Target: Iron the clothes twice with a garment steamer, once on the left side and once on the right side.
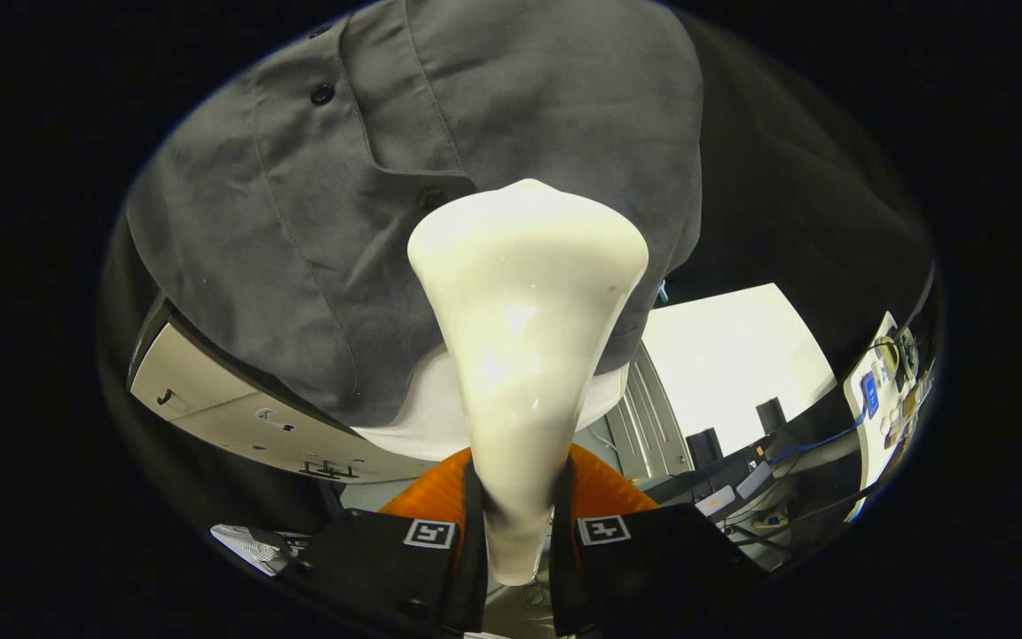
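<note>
A cream-white garment steamer (524,355) stands up between my fingers, its narrow handle clamped by both of them and its wide head pointing away from me. My gripper (515,532) is shut on that handle. The steamer head rests against or just in front of a grey button-up shirt (342,222) that hangs beyond it. The head sits near the shirt's button placket, on the lower part of the fabric. A dark button (322,93) shows higher up on the shirt. I cannot tell whether the head touches the cloth.
Below the shirt's hem a white garment or board (418,417) shows. A grey panel (236,408) lies under the shirt on one side. On the other side are a white surface (733,355), dark boxes, cables (817,444) and a device with wires.
</note>
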`<state>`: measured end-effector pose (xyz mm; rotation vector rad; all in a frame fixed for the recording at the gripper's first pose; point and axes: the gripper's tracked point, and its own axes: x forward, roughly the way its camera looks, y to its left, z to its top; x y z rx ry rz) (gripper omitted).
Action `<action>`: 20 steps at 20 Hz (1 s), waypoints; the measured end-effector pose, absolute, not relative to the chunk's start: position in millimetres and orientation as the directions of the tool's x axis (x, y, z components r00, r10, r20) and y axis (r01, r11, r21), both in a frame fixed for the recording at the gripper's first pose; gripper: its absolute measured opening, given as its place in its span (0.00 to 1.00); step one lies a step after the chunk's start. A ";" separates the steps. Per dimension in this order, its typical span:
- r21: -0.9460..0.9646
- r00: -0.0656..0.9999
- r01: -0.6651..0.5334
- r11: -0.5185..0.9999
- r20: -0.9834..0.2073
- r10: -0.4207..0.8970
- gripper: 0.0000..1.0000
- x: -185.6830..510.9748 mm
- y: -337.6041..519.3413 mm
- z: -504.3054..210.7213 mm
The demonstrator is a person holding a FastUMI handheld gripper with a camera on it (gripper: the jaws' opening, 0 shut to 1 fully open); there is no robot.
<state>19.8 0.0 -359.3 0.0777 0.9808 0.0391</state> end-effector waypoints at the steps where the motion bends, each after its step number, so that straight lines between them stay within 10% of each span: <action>1: 0.087 0.567 -0.001 0.996 -0.821 0.072 0.36 19.6 1.6 -351.6; 20: 0.086 0.844 -0.183 0.979 -0.497 0.202 0.36 54.1 118.7 -92.3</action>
